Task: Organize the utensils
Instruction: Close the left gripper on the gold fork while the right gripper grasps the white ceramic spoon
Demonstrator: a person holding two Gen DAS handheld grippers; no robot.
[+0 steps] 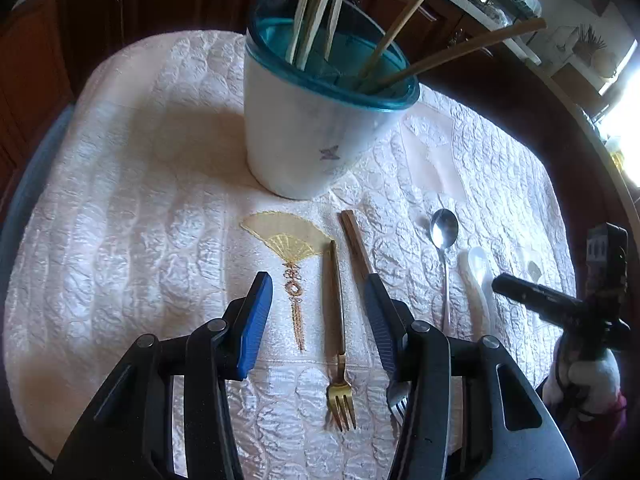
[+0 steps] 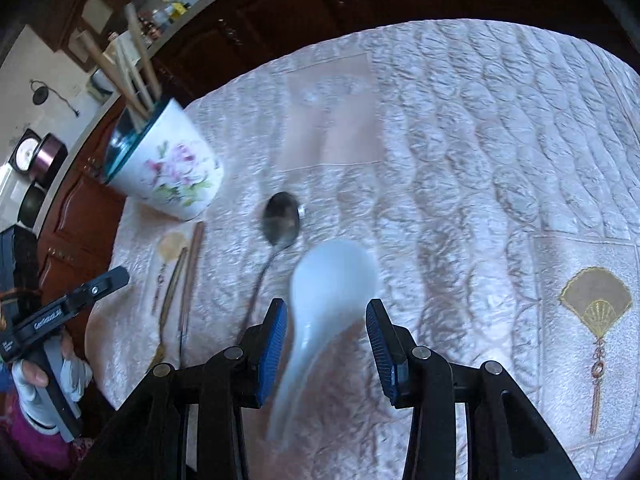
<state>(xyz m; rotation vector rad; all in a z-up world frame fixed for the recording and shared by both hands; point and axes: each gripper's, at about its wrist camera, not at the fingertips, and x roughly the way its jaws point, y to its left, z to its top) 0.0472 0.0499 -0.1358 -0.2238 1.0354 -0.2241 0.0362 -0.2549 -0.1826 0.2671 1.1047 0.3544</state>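
A white pot with a teal rim [image 1: 312,120] stands mid-table and holds several wooden sticks. In front of it lie a gold fork [image 1: 338,320], a wooden-handled fork [image 1: 356,244], a metal spoon [image 1: 444,236] and a white ceramic spoon [image 1: 480,276]. My left gripper [image 1: 318,284] is open and hangs over the gold fork, whose handle runs between the fingers. My right gripper [image 2: 326,312] is open above the white ceramic spoon [image 2: 332,280]. The spoon's neck sits between the pads with a gap on each side. The metal spoon [image 2: 282,216] lies just left of it, and the pot [image 2: 168,168] is further left.
A quilted white cloth [image 1: 120,200] with embroidered gold fans [image 1: 286,232] covers the table. Dark wooden cabinets [image 1: 80,20] stand behind it. A gloved hand [image 2: 40,384] grips the left tool at the table's near left edge. The cloth's right side [image 2: 500,140] is bare.
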